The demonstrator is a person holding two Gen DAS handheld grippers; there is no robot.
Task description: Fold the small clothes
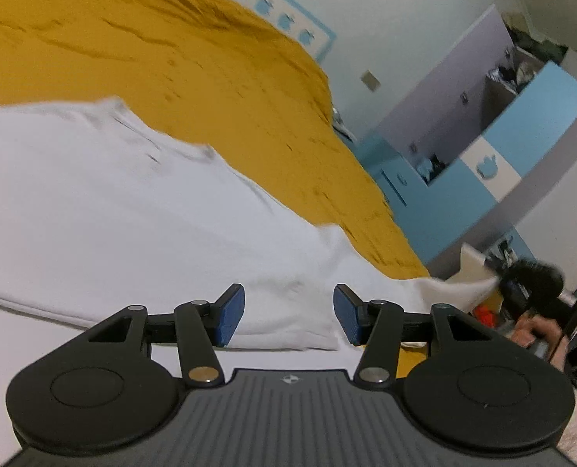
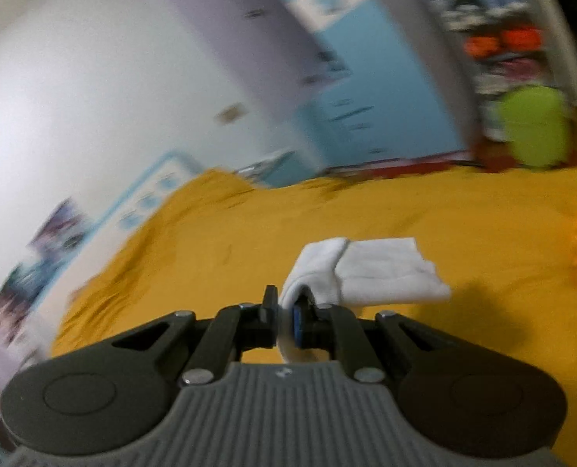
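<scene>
Left wrist view: left gripper (image 1: 289,313) hovers with jaws wide and nothing between them, above a flat white cotton garment (image 1: 125,210) spread on the mustard-yellow bedspread (image 1: 195,70). Right wrist view, blurred: right gripper (image 2: 286,319) has its jaws clamped on a folded white cloth piece (image 2: 370,272), lifted over the same yellow bedspread.
</scene>
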